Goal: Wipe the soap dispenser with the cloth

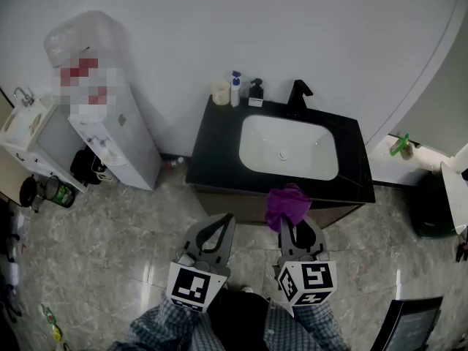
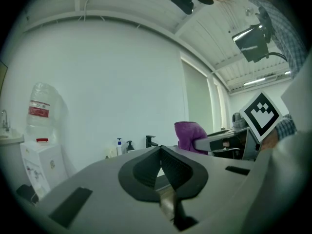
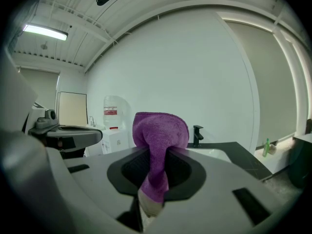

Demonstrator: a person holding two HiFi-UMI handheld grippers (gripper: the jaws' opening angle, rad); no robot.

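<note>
Purple terry cloth (image 3: 161,135), soft, pinched in right gripper (image 1: 292,225); left gripper (image 1: 227,217) closed, empty. Far black pump dispenser (image 1: 256,91) probably light, tippy: brace its body.

This is a washroom corner in what looks like an office or other workplace. A black vanity worktop (image 1: 219,156) carries a white basin (image 1: 307,159) with a black faucet (image 1: 297,93) at its back edge and pump bottles (image 1: 235,88) at its back left corner. A white water cooler (image 1: 121,141) stands beside it on a marble-patterned tile floor (image 1: 110,232), under a panelled ceiling with a strip light (image 3: 45,31).
</note>
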